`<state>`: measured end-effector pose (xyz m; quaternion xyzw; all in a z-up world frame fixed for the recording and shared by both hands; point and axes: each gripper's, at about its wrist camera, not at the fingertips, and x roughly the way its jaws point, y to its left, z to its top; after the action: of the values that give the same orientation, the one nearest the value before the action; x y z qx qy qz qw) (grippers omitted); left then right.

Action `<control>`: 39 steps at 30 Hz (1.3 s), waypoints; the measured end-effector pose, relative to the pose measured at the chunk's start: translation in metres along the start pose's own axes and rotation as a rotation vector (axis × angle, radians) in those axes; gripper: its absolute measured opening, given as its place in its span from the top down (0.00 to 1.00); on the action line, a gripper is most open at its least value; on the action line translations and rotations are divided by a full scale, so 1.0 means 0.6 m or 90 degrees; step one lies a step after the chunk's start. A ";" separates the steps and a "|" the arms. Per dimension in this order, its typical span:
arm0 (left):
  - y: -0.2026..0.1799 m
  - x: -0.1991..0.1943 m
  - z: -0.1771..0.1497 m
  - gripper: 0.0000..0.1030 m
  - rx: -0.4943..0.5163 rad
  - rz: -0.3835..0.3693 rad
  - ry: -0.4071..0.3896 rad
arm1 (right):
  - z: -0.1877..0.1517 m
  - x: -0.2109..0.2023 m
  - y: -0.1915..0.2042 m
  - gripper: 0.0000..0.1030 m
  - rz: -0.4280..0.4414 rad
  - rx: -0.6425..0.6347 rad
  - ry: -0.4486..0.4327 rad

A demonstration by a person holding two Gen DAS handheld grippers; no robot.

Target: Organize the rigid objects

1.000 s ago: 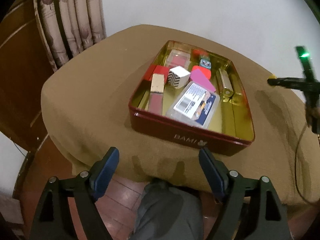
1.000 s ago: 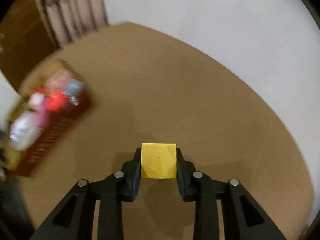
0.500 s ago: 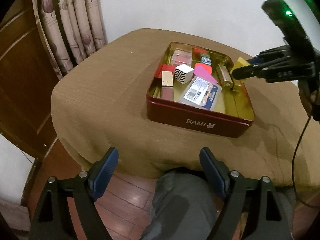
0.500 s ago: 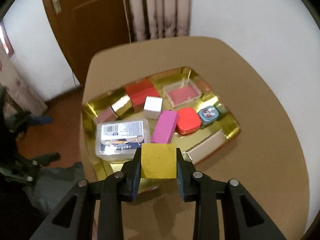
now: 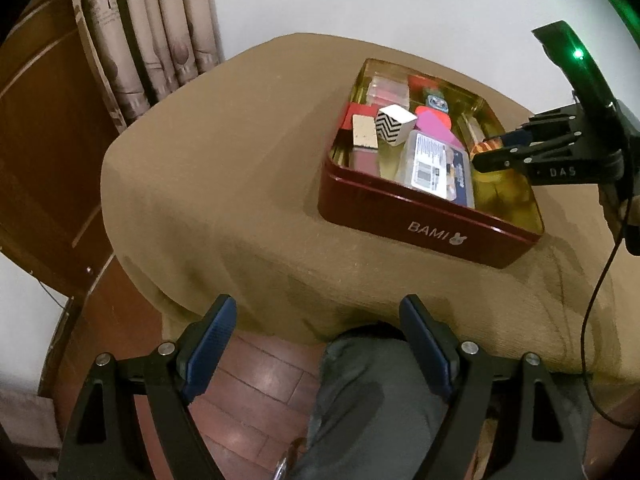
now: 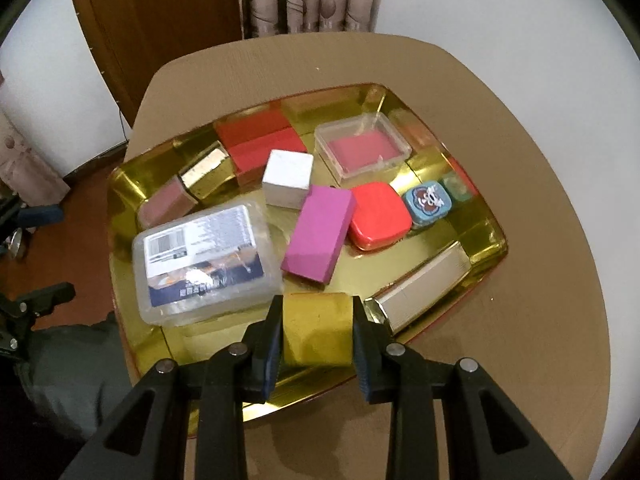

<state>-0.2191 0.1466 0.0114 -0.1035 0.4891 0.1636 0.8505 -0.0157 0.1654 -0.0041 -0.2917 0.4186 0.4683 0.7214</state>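
Observation:
My right gripper (image 6: 317,334) is shut on a yellow block (image 6: 318,330) and holds it low over the near inside edge of the red tin with a gold inside (image 6: 486,236). The tin holds a clear labelled box (image 6: 204,260), a magenta block (image 6: 320,238), a white cube (image 6: 288,178), a red case (image 6: 380,216) and other pieces. In the left wrist view the tin (image 5: 432,228) sits on the brown table, and the right gripper (image 5: 486,156) reaches in from the right. My left gripper (image 5: 316,344) is open and empty, off the table's near edge.
The round table has a brown cloth (image 5: 224,168). A curtain (image 5: 160,28) and a wooden door (image 6: 160,20) stand behind it. A person's grey-clad leg (image 5: 372,408) is under my left gripper. A black cable (image 5: 596,300) hangs at the right.
My right gripper has swung from the bare table to the tin with the yellow block and lowered it toward the inside. My left gripper has drawn back slightly, still open.

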 end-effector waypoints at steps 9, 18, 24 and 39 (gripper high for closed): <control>-0.010 0.004 -0.008 0.22 0.020 0.025 -0.007 | -0.007 0.000 -0.007 0.70 0.005 0.034 -0.015; -0.013 0.011 -0.013 0.22 0.037 0.034 -0.002 | -0.017 -0.076 0.012 0.62 0.009 0.116 -0.145; -0.012 0.012 -0.012 0.22 0.039 0.036 -0.006 | -0.049 -0.130 0.066 0.51 -0.034 0.177 -0.258; -0.001 -0.024 -0.002 0.22 0.028 0.001 -0.101 | -0.200 -0.267 0.174 0.08 -0.287 0.377 -0.538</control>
<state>-0.2267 0.1433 0.0237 -0.0712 0.4238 0.1612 0.8885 -0.1852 0.0399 0.0760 0.0538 0.1341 0.2415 0.9596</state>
